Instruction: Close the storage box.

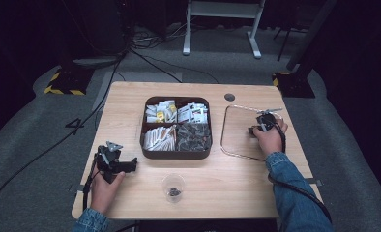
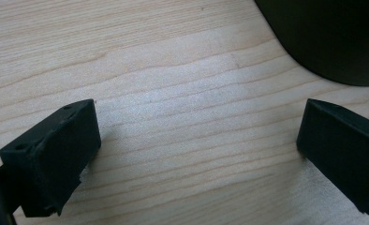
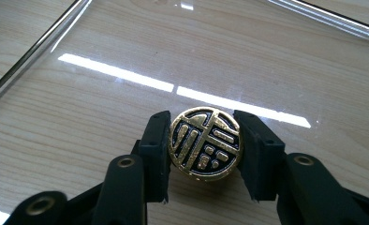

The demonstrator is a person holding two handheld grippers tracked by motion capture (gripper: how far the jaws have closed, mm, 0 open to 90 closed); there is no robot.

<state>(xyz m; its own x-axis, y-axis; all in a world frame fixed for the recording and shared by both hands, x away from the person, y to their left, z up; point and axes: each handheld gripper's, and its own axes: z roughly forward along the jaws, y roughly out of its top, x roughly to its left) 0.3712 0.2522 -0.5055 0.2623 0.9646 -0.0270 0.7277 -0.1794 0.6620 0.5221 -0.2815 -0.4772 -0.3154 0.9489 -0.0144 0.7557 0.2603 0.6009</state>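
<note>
Gold-and-black disc between right gripper pads

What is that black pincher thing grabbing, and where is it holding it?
The right hand-held gripper clamps a round gold-and-black token by its two opposite edges, over the clear tray. The left hand-held gripper holds nothing.

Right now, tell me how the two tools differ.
The right tool is closed on a gold-and-black disc; the left tool stands wide open with nothing between its jaws. The right one works over the clear tray; the left rests on bare table beside the dark box. Both have black jaws.
</note>
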